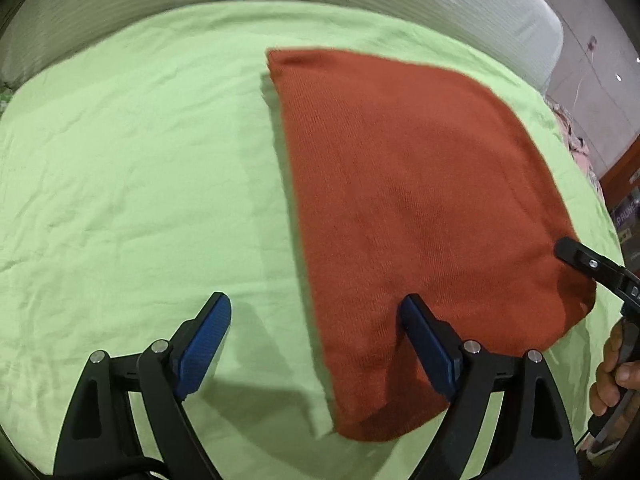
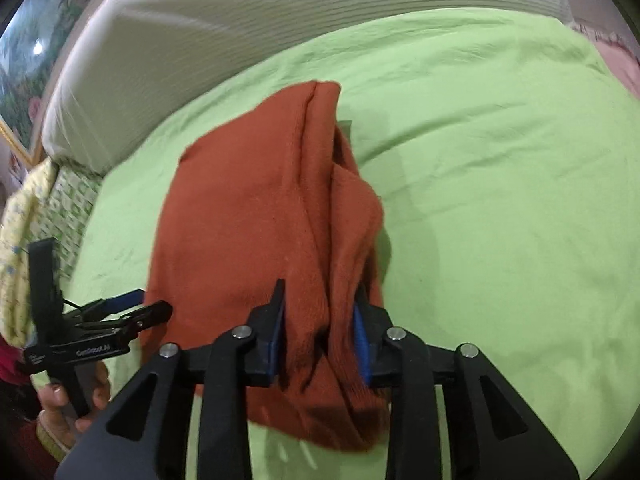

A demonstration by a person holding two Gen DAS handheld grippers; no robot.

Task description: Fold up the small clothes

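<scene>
Two grippers over my green sheet [image 1: 120, 160]: left gripper [image 1: 316, 320] spread wide astride the rust cloth's [image 1: 400, 200] edge, right gripper [image 2: 320, 320] narrow, cloth bunched between its pads.

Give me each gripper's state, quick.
Left gripper: open, holding nothing.
Right gripper: bunched rust-red cloth between its pads; grip cannot be told.

Bed under wrinkled light-green sheet [image 1: 120, 168]. White ribbed pillow [image 2: 224, 28] along far edge. Framed landscape painting [image 2: 24, 76] on wall beyond. Yellow-green patterned bedding [image 2: 24, 216] at bedside. Wooden furniture [image 1: 620, 168] past opposite edge.
</scene>
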